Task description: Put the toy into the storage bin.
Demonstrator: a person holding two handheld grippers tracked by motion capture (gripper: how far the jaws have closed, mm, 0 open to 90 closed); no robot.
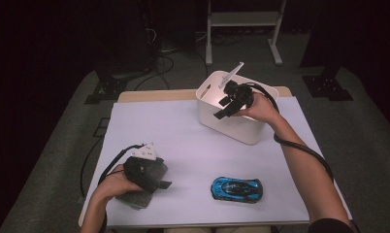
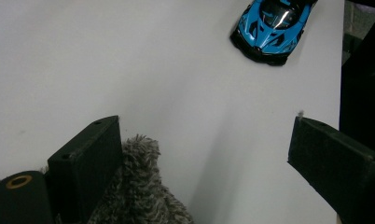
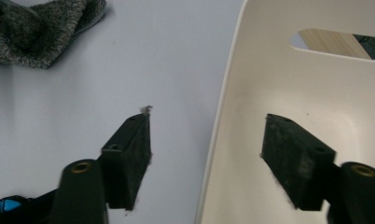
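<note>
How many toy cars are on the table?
1. The shiny blue toy car sits on the white table, near the front edge. Another might hide inside the white plastic bin.

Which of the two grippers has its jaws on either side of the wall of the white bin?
The right gripper: its open jaws straddle the white bin wall. The left gripper rests by the grey fuzzy cloth.

Your left gripper [image 1: 160, 184] hides most of the grey fuzzy cloth [image 1: 135, 198]; blue toy car [image 2: 271, 25] cut off at top edge, left gripper view.
</note>
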